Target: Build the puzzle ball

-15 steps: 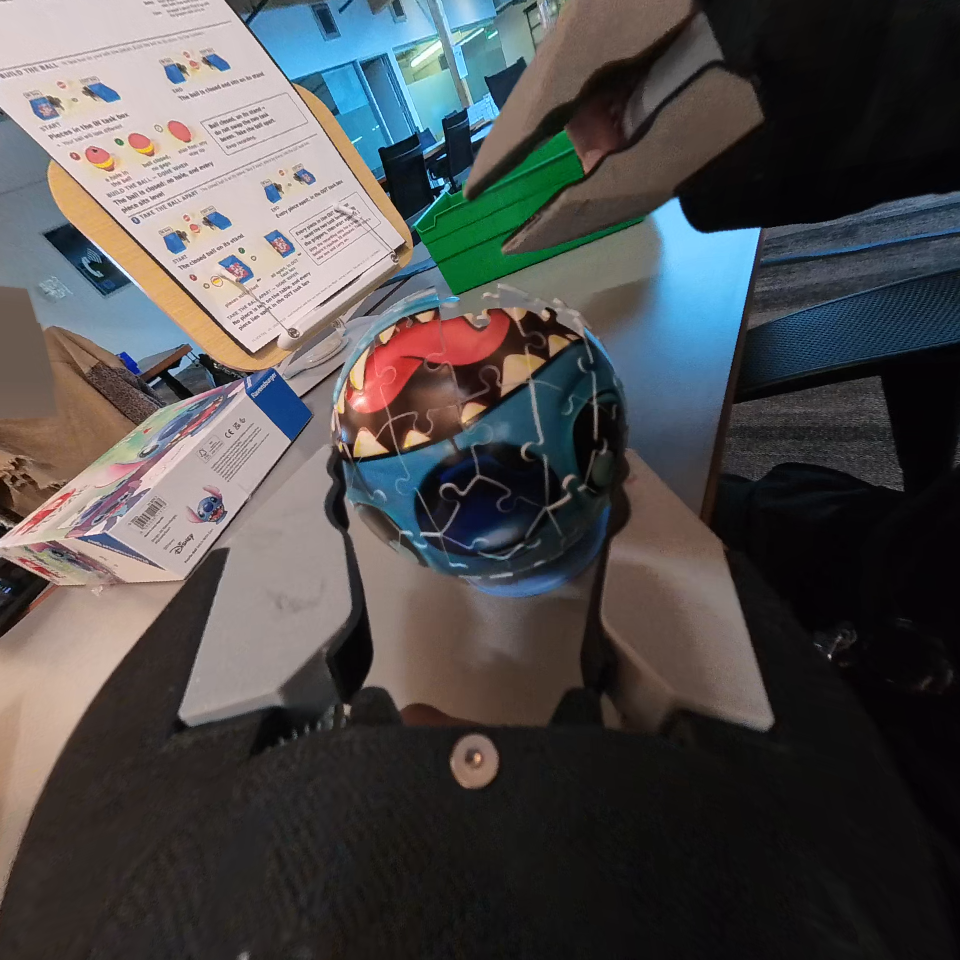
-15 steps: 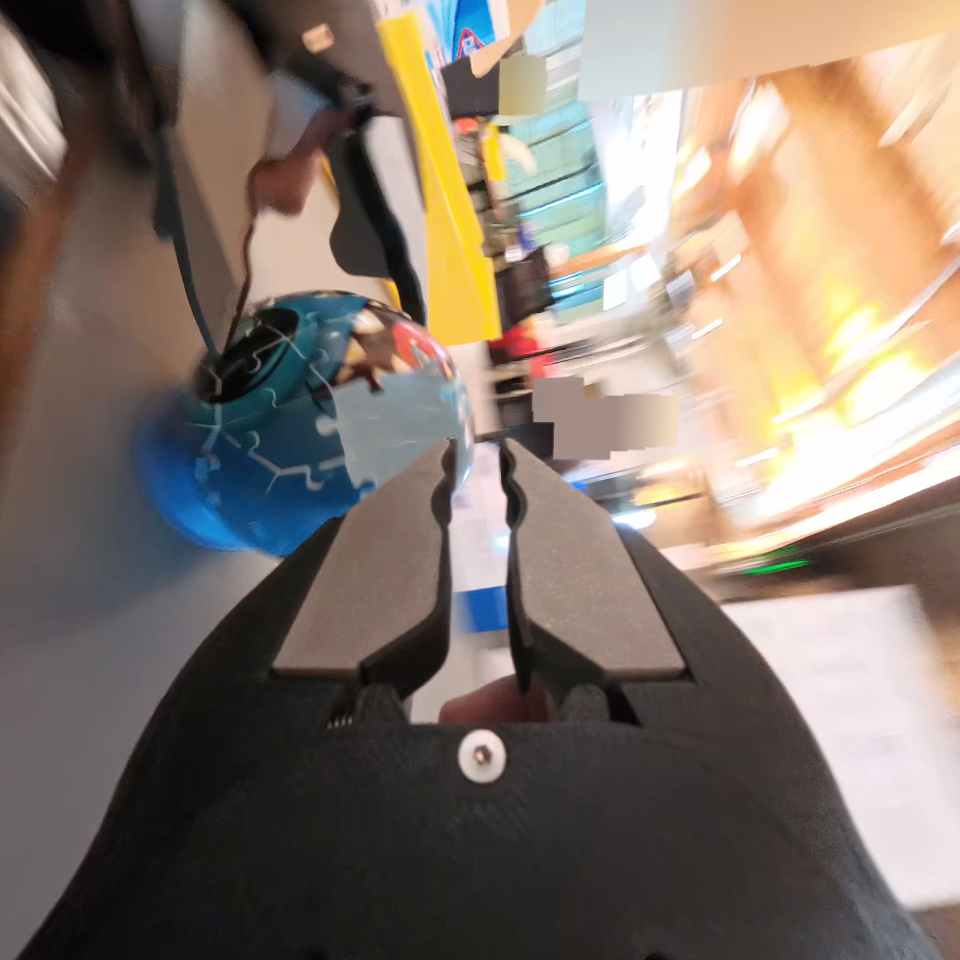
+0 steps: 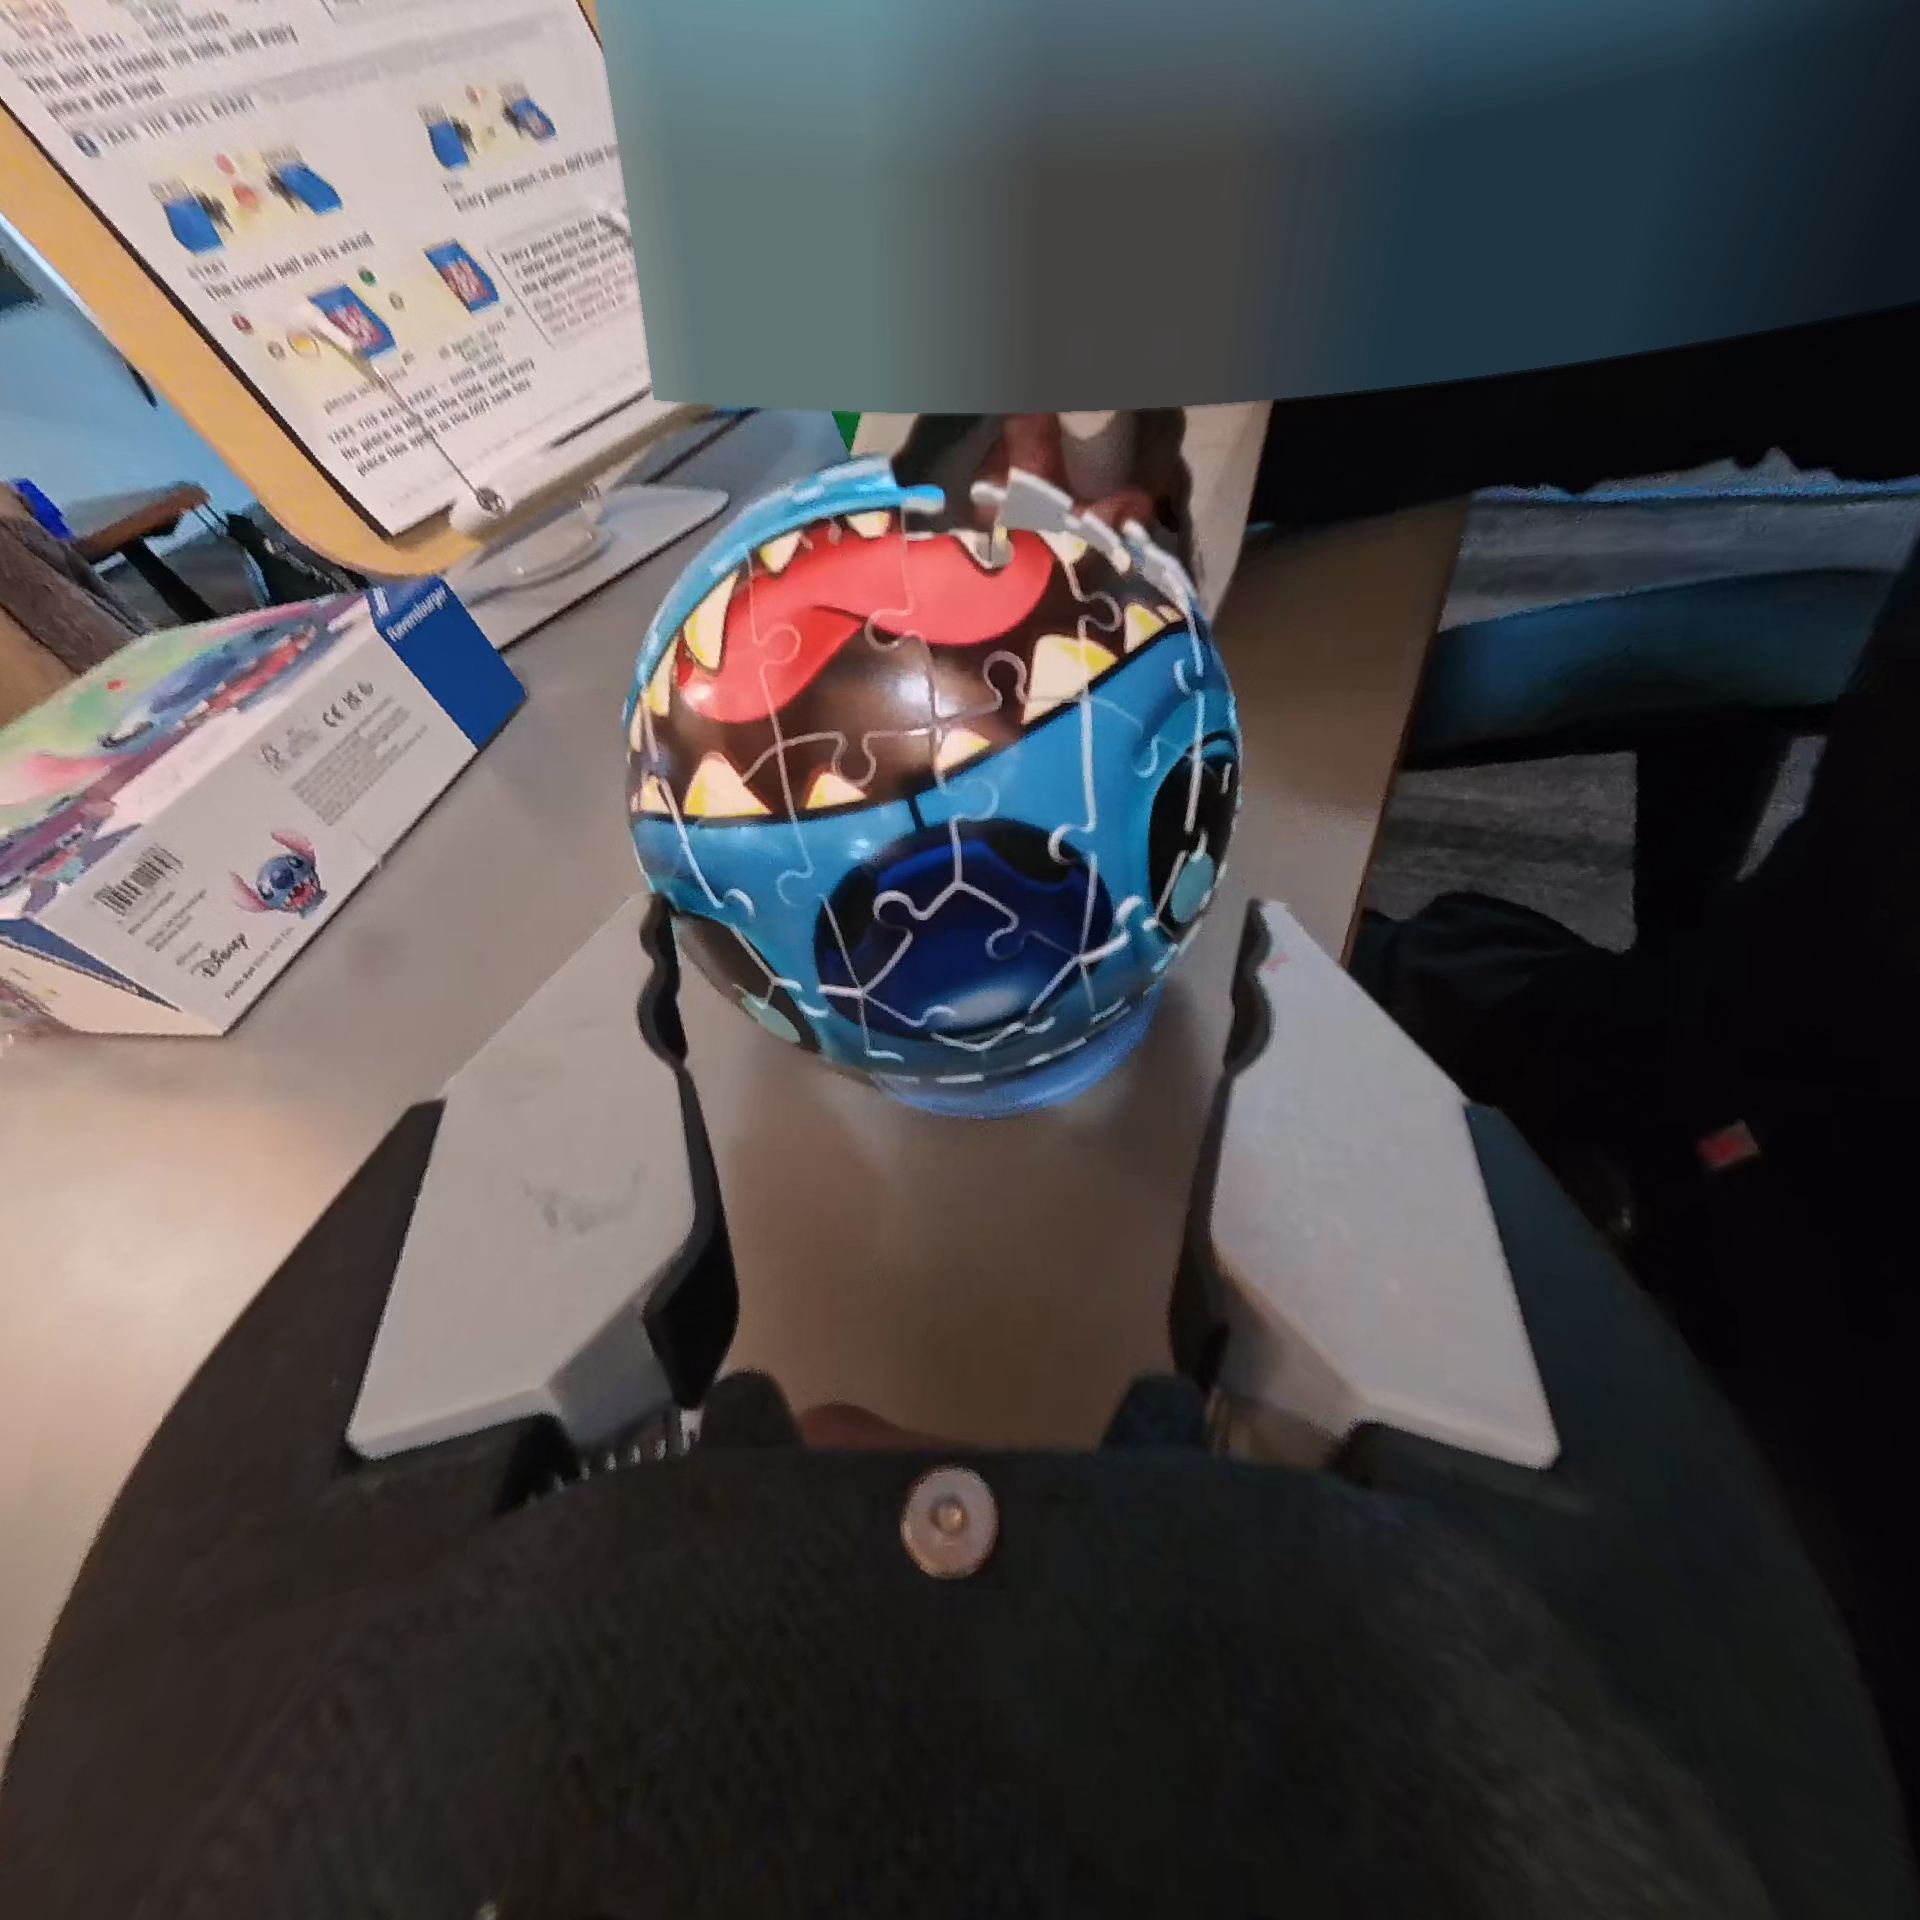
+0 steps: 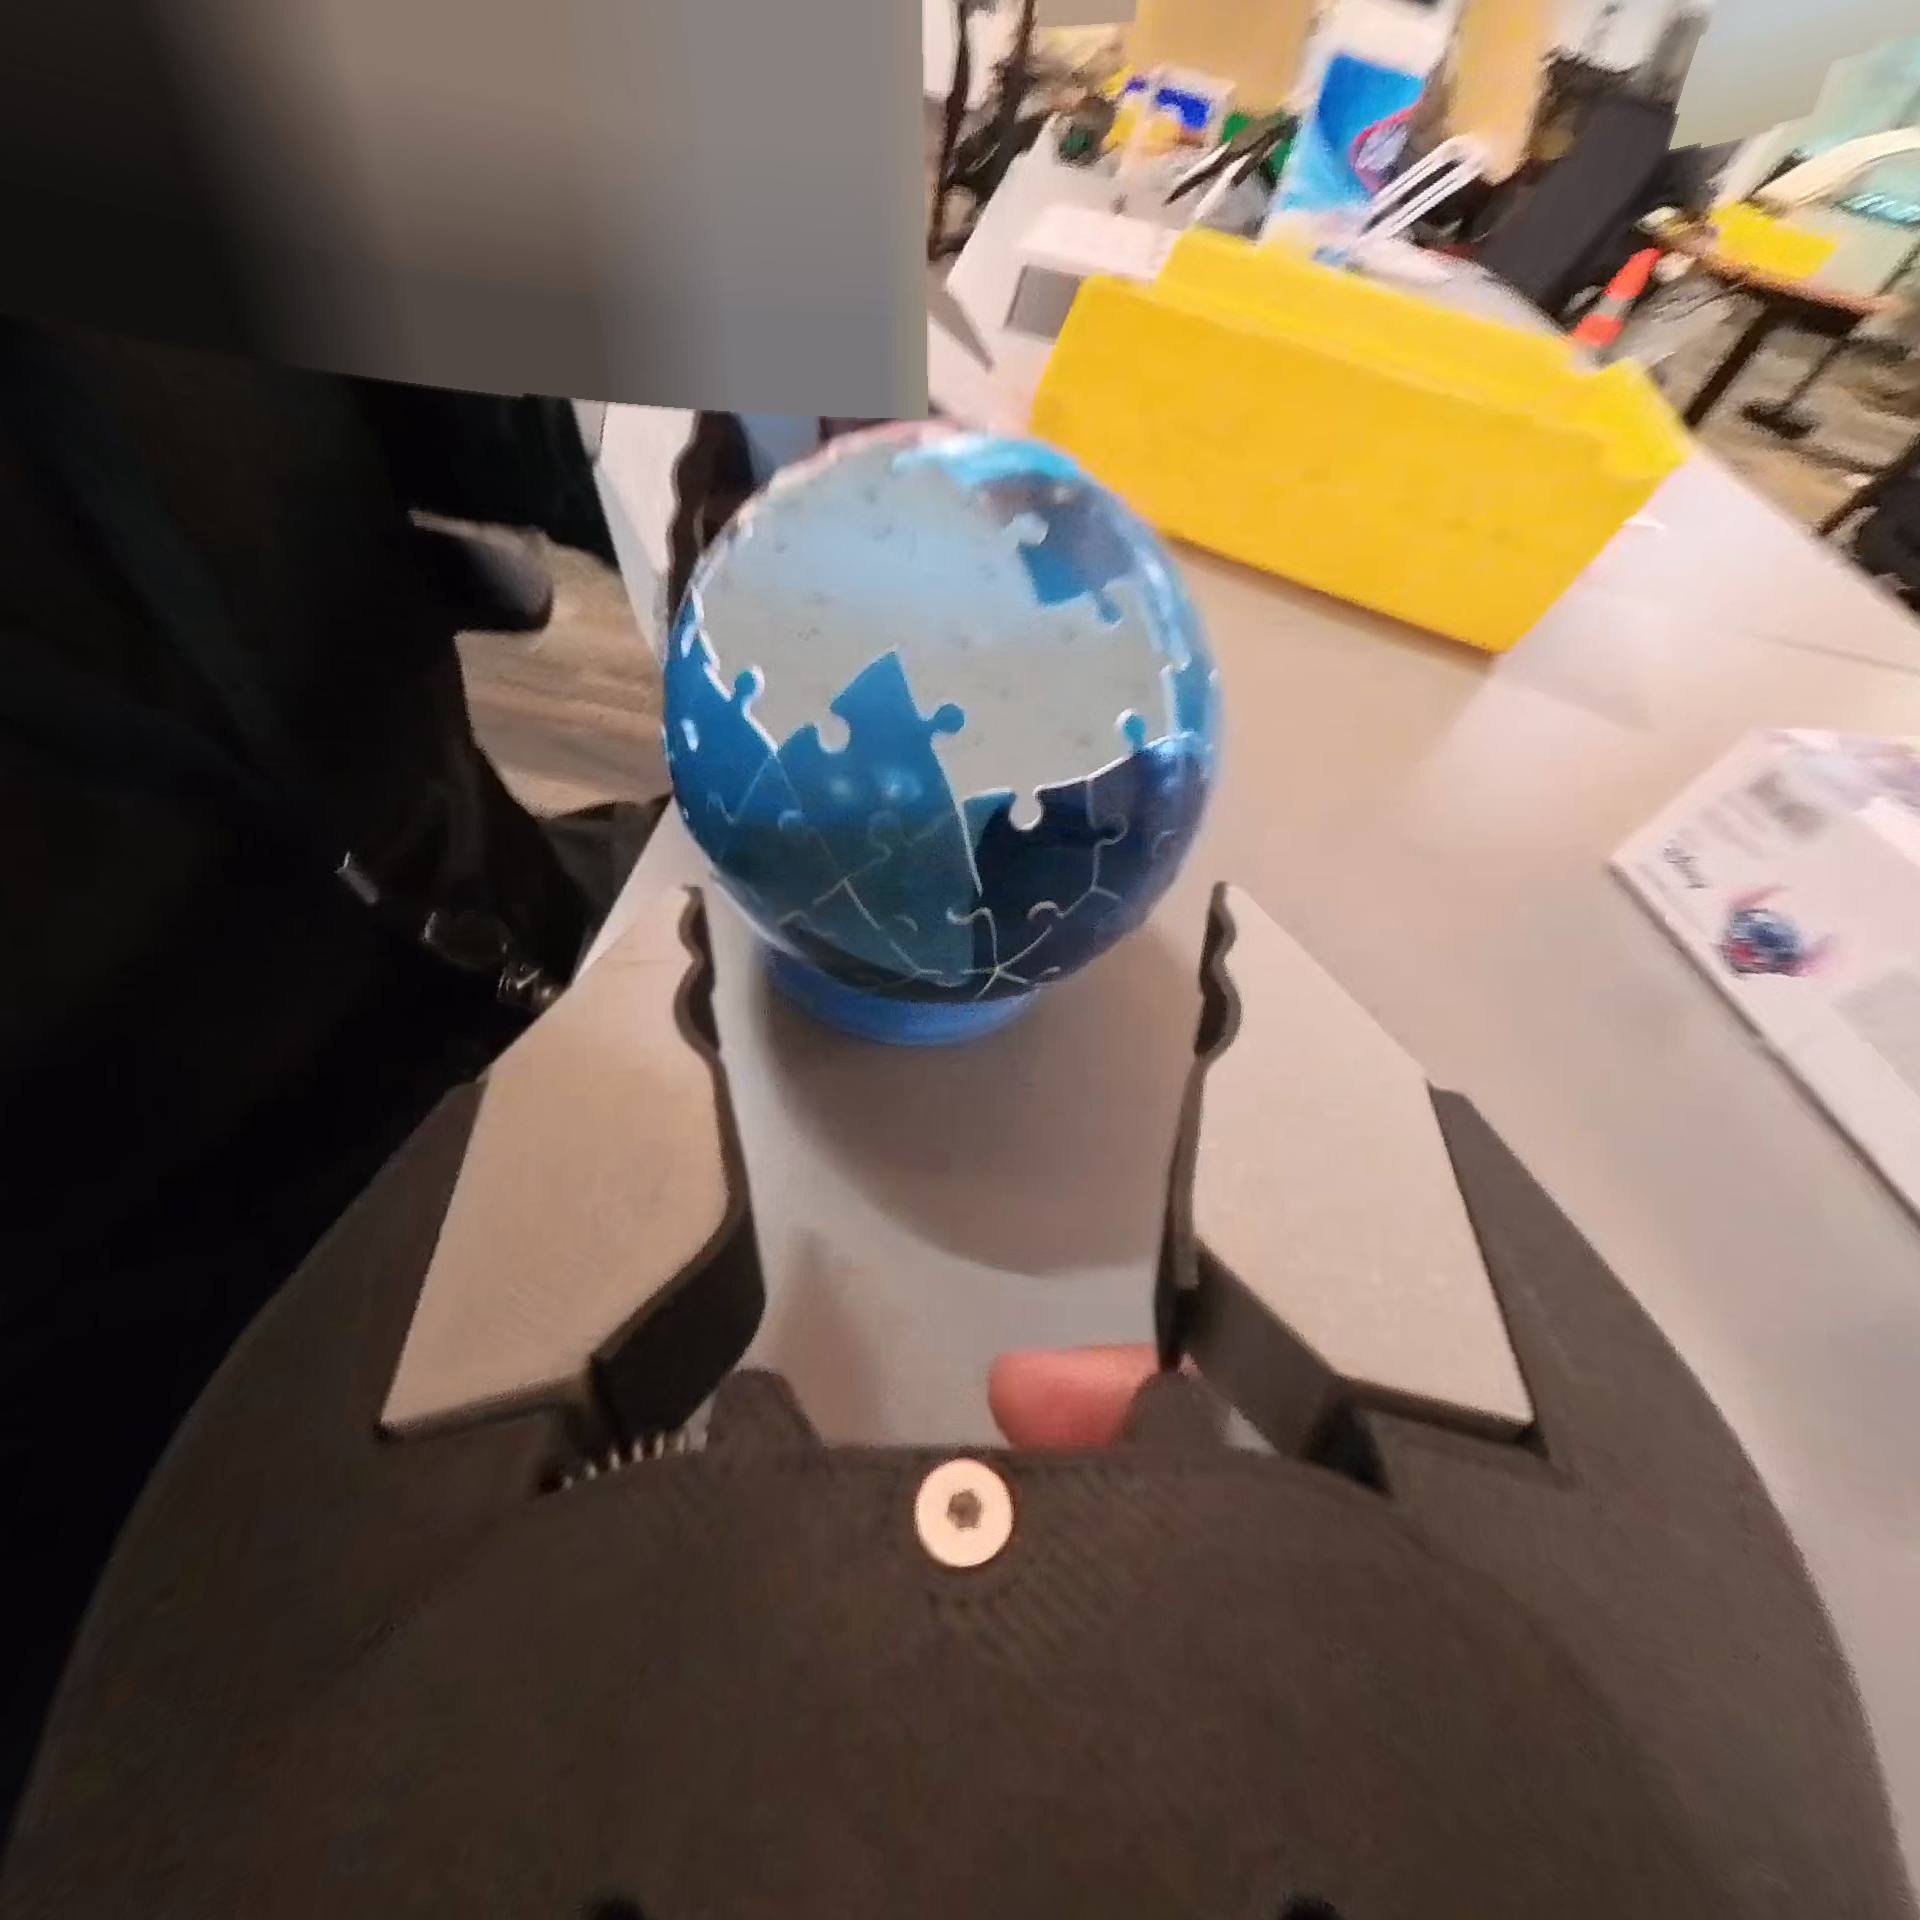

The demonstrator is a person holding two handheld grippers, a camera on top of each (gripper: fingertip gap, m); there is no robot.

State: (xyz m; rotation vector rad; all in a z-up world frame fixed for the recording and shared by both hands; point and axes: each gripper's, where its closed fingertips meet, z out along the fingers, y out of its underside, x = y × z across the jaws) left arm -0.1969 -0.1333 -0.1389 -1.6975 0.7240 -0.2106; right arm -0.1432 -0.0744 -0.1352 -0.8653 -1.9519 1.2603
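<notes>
Blue plastic gleams on the puzzle ball (image 3: pixel 930 790), which sits on its round blue stand (image 3: pixel 997 1081) on the grey table (image 3: pixel 260 1122), near the table's edge. From the left wrist view I see my left gripper (image 3: pixel 951 977) spread wide and holding nothing, its fingertips flanking the ball's lower half without clearly touching it. My right gripper (image 4: pixel 956 935) faces the ball from the opposite side, also wide open and empty, tips level with the stand.

The shell is unfinished: the right wrist view shows a large gap (image 4: pixel 914 665) in the upper half, with the pale inner faces of the far pieces showing through, and in the left view one white-backed piece (image 3: pixel 1023 509) stands proud at the rim.

My worry is pressure. Closing either gripper hard on the open shell could buckle it and pop seams apart, and a sideways nudge could tip the ball off its stand and over the table edge. The puzzle box (image 3: pixel 208 810) and yellow bin (image 4: pixel 1351 457) sit well clear.
</notes>
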